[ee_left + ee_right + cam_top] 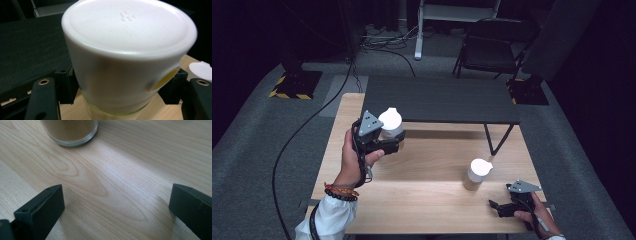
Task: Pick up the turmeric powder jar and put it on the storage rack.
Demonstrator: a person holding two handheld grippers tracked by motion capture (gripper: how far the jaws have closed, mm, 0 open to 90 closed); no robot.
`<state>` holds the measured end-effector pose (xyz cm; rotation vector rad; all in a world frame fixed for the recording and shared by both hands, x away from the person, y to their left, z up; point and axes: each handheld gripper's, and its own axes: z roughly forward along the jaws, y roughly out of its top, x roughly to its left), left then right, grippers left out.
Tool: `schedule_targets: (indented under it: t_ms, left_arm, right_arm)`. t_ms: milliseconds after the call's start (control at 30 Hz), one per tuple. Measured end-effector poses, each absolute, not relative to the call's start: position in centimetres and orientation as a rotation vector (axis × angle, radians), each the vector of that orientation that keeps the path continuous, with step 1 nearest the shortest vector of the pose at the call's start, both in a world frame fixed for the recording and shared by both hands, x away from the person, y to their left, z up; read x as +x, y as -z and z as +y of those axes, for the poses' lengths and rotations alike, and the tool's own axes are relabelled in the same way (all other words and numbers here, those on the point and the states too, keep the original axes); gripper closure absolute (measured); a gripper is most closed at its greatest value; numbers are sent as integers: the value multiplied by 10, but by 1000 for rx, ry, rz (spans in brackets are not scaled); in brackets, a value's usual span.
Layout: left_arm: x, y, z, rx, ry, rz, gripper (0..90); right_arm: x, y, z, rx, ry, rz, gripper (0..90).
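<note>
From above, over the pale wooden surface (432, 195), the left tool (395, 142) is clamped on a white-capped jar (391, 122), held clear of the wood near the far left part of the top, just in front of a dark board (442, 100) that lies across the back edge; a hand (354, 157) with a beaded bracelet and white sleeve carries it; a second jar (476, 174), white cap tilted open and tan powder inside, stands on the wood right of centre; the right tool (498, 207) rests low at the near right corner, just beside that jar but apart from it, with nothing between its jaws.

Along the left tool, the held jar's white cap (127, 32) sits close to the lens, a yellow spot on its side; the black jaws press the jar's sides below the cap, and glass shows at the bottom; the other jar's cap (201, 71) peeks in at the right edge.

Along the right tool, its two black jaws stand wide apart over bare wood (112, 182); the glass base of the powder jar (70, 132) stands ahead at upper left, untouched.
</note>
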<state>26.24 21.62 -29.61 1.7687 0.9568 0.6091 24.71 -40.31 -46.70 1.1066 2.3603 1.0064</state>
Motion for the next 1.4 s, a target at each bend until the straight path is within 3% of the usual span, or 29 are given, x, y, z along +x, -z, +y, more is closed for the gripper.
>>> schedule_targets:
  t_ms: [767, 1400]
  left_arm:
    - [302, 252, 193, 1749, -641, 932, 299]
    - [345, 252, 178, 1736, -650, 997, 299]
  right_arm:
    - [247, 467, -403, 1104, -1007, 2362, 0]
    - [248, 467, -404, 1102, -1008, 2363, 0]
